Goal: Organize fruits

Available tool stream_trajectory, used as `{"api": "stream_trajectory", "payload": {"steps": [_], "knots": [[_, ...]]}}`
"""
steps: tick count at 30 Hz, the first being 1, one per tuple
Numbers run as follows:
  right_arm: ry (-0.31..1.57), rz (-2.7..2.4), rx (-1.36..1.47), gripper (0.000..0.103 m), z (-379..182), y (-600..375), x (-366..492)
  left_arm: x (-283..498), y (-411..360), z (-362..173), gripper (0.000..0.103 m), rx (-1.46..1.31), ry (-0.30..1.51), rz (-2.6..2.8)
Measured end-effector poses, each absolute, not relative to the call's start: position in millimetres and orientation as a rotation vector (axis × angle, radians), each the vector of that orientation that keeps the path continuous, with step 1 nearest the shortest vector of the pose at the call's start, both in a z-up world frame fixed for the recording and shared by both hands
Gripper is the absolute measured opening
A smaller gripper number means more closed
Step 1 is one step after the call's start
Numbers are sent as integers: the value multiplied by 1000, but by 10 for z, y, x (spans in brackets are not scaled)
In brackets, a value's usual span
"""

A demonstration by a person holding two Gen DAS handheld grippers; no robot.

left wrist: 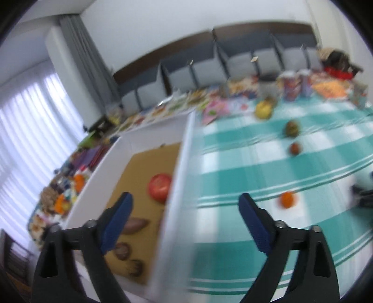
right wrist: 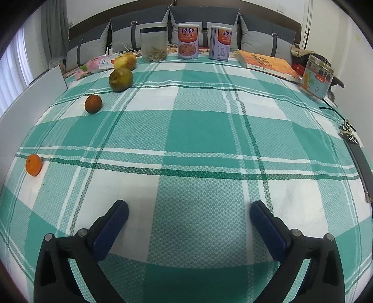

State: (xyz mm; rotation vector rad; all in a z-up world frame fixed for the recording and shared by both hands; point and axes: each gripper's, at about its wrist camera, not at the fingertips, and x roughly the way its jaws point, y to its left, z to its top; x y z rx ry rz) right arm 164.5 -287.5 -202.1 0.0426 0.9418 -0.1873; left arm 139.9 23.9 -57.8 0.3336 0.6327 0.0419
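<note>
A white box (left wrist: 184, 149) with a brown floor holds a red tomato (left wrist: 159, 187) and three small brown fruits (left wrist: 135, 225). My left gripper (left wrist: 185, 205) is open and empty above the box's right wall; this view is blurred. On the green checked cloth lie a small orange (left wrist: 287, 199) (right wrist: 33, 164), a red-brown fruit (left wrist: 295, 148) (right wrist: 93, 103), a green-brown pear (left wrist: 292, 128) (right wrist: 120, 79) and a yellow pear (left wrist: 264, 109) (right wrist: 125, 61). My right gripper (right wrist: 188, 214) is open and empty over bare cloth, far from the fruits.
Two printed cans (right wrist: 188, 42), a clear jar (right wrist: 154, 44), an orange book (right wrist: 268, 64) and another jar (right wrist: 316, 78) stand along the cloth's far edge. Grey cushions (right wrist: 202, 21) are behind. Keys (right wrist: 348, 132) lie at the right. The box's wall (right wrist: 30, 93) shows at the left.
</note>
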Motion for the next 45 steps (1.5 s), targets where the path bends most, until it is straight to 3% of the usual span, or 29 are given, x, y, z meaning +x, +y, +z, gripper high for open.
{"api": "stream_trajectory", "payload": {"steps": [2,7,11,16,45], "knots": [[942,-187,42,103,-2021,-2876,1646,1305,79,-686,97,283,648,-13],[942,-187,44,103,-2020,-2877,1647,1413,-312,-1482,96,196,900,-141],[942,-187,45,103,-2016,-2872,1645,1487,-612,-1915,98,298,971,-212],[942,-187,44,103,-2018,-2872,1646,1580,-476,-1988,102,107,971,-223],[941,-187,43,103,-2017,-2871,1652,1556,-521,-2022,102,124,950,-224]]}}
